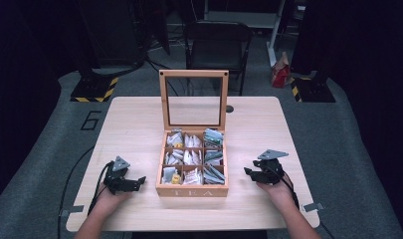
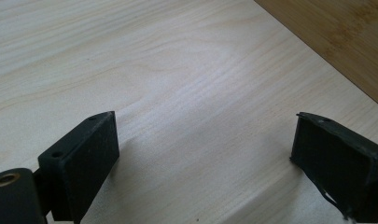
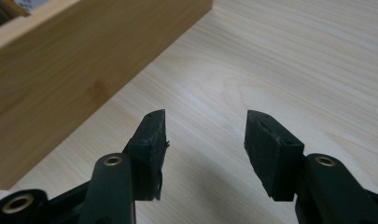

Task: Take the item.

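Observation:
A wooden tea box point(image 1: 191, 190) marked TEA stands at the middle of the light wooden table point(image 1: 134, 124). Its glass lid point(image 1: 163, 99) stands upright, and the compartments hold tea bags point(image 1: 191, 157). My left gripper point(image 1: 139, 181) rests on the table left of the box and points toward it. Its jaws are wide open point(image 2: 205, 140) over bare wood, with the box wall point(image 2: 345, 37) at the upper right. My right gripper point(image 1: 249, 173) is just right of the box. It is open point(image 3: 205, 135) with nothing between the pads, and the box side point(image 3: 60, 70) is to its left.
A black chair point(image 1: 216, 45) stands beyond the table's far edge. A red bag point(image 1: 280, 69) sits on the floor behind it, to the right. Stand bases with yellow-black stripes point(image 1: 94, 89) flank the table. A small dark disc point(image 1: 230, 108) lies beside the lid.

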Available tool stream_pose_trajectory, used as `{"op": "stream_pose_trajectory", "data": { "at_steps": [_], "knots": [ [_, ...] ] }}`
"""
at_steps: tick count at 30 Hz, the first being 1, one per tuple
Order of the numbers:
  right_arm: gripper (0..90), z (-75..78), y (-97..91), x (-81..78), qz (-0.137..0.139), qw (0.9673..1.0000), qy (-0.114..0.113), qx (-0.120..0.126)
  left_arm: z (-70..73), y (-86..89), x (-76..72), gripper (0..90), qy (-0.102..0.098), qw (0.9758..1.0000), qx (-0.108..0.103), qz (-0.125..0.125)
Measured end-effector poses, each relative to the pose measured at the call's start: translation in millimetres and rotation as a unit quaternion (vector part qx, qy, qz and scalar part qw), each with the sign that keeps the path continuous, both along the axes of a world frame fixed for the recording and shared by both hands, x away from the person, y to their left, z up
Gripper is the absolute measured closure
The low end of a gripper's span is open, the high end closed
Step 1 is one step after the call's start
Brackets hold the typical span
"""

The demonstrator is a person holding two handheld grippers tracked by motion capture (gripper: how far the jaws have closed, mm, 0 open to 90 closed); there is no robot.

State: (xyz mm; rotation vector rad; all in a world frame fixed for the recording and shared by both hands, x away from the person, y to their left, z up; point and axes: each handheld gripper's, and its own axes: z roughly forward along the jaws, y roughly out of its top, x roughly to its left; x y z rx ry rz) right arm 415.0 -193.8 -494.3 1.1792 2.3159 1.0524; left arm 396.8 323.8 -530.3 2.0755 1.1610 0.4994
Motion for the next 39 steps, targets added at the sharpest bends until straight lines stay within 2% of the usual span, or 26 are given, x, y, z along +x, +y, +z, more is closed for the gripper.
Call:
{"op": "stream_pose_trajectory", "data": {
  "at_steps": [3,5,7,9,12,13,18,26,33,39],
  "knots": [
    [49.7,2.4,1.2,-1.3,0.01,0.9999,0.003,0.001,0.1,0.4,0.3,7.0,-0.001,1.0,0.003,-0.002],
    [49.2,6.2,2.6,-3.9,0.024,0.9996,0.0,-0.015,0.1,0.4,0.4,7.0,-0.001,1.0,0.003,-0.002],
    [49.4,6.7,3.1,-4.1,0.022,0.9996,-0.003,-0.018,0.1,0.5,0.5,7.0,-0.003,1.0,0.005,-0.003],
    [50.7,10.4,2.4,-3.7,0.035,0.9993,0.006,-0.012,0.1,0.5,0.6,7.0,-0.003,1.0,0.006,-0.004],
    [50.7,12.1,2.6,-4.1,0.035,0.9993,0.012,0.0,0.1,0.5,0.6,7.0,-0.002,1.0,0.005,-0.003],
    [50.3,14.4,2.7,-4.0,0.035,0.9994,0.005,-0.001,0.1,0.5,0.6,7.0,-0.002,1.0,0.005,-0.003],
    [49.9,21.0,3.6,-4.2,0.03,0.9995,0.006,0.01,0.1,0.5,0.6,7.0,-0.002,1.0,0.005,-0.004],
    [52.0,42.6,3.6,-2.6,0.038,0.999,0.004,0.022,0.0,0.4,0.6,7.0,-0.002,1.0,0.004,-0.003],
    [55.0,58.9,9.4,-4.0,0.059,0.9981,-0.003,0.02,0.0,0.5,0.7,7.0,-0.002,1.0,0.005,-0.004],
    [57.0,66.9,15.4,-5.2,0.072,0.9972,-0.004,0.019,0.1,0.5,0.6,7.0,-0.002,1.0,0.005,-0.004]
  ]
}}
